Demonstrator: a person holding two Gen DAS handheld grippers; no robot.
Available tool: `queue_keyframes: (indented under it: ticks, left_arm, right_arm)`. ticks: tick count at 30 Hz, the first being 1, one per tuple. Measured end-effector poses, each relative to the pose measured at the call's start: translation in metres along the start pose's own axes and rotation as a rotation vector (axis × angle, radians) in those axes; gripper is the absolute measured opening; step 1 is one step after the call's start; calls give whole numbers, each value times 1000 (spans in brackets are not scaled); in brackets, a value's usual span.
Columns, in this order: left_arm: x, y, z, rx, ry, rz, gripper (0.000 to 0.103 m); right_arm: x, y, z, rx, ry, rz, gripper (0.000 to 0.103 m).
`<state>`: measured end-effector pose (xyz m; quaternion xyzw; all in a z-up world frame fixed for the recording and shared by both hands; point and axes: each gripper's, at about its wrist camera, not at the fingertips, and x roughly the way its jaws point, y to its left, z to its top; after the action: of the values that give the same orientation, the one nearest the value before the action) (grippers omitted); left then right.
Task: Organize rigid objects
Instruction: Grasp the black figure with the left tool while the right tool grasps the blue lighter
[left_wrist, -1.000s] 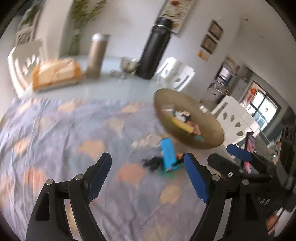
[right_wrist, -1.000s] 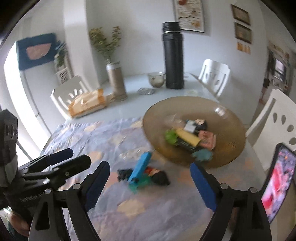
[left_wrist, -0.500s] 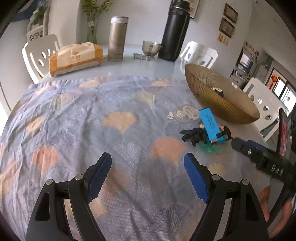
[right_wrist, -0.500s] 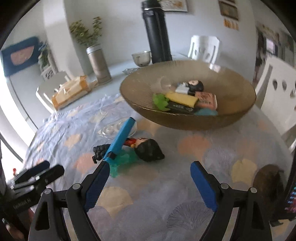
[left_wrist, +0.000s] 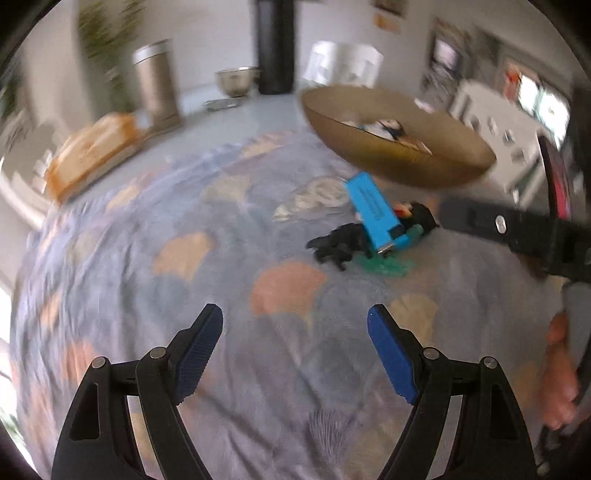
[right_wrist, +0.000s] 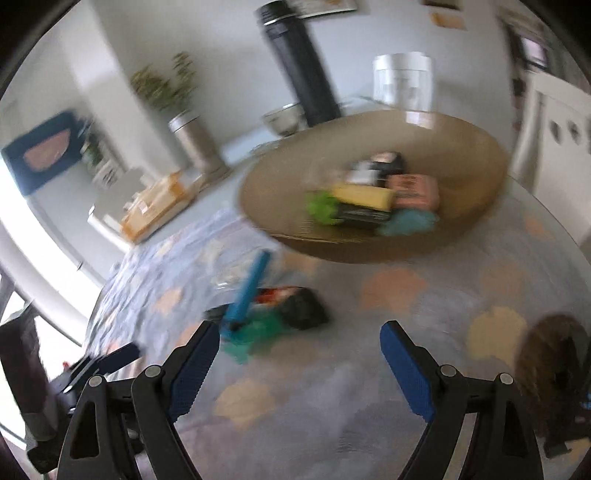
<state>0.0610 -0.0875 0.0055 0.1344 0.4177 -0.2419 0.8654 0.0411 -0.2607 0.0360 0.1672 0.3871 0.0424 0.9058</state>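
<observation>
Both tongs empty and spread wide, hovering over the counter, which carries a patterned cloth; nothing pinched. Both views motion-blurred.

Left tongs: the loose pile sits at about 1 o'clock from the tips, well apart from them. Right tongs: the same pile is at about 11 o'clock, just beyond the left pad, much nearer than it is to the left tongs. Judgement: the right tongs are lined up to take the next piece; the left ones look to be standing by.

Task things still out on the cloth: a blue box, tilted, one end propped up on a dark figurine lying on its side; a green translucent base shows under them. All three touching, heaped. Judgement: the propped box gives a raised edge to pinch, so it is likely the easiest first pick; lifting it may shift the figurine.

Container: wide brown bowl, at 12 o'clock from the pile, near it, rim overhanging that way. In it: yellow block, pink block, green piece, teal piece, a black item and something white-and-black behind, too blurred to name. They lie bunched in the bowl's bottom, touching.

Judgement: sorting is partly done, the pile is what is left.

Back of counter: black flask, steel tumbler, small metal bowl, bread bag. Not task items, likely.
</observation>
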Motion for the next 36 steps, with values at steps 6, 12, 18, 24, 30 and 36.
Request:
queue_keyframes:
  ticks: [6, 12, 18, 24, 30, 36]
  left_arm:
    - [20, -10, 22, 102, 0, -61, 79]
    - [38, -16, 32, 167, 18, -108, 80]
    - [39, -24, 25, 187, 12, -189, 48]
    - [22, -28, 13, 180, -24, -165, 32]
    - [-5, 9, -9, -19, -34, -131, 32]
    - [-28, 37, -42, -109, -37, -49, 32]
  right_arm:
    - [43, 21, 24, -56, 135, -63, 81]
    - [63, 15, 34, -73, 118, -123, 71]
    - [68, 25, 26, -168, 93, -174, 70]
    - [39, 27, 17, -199, 37, -199, 35]
    - [30, 0, -3, -116, 121, -115, 18]
    - [18, -22, -10, 21, 156, 43, 22]
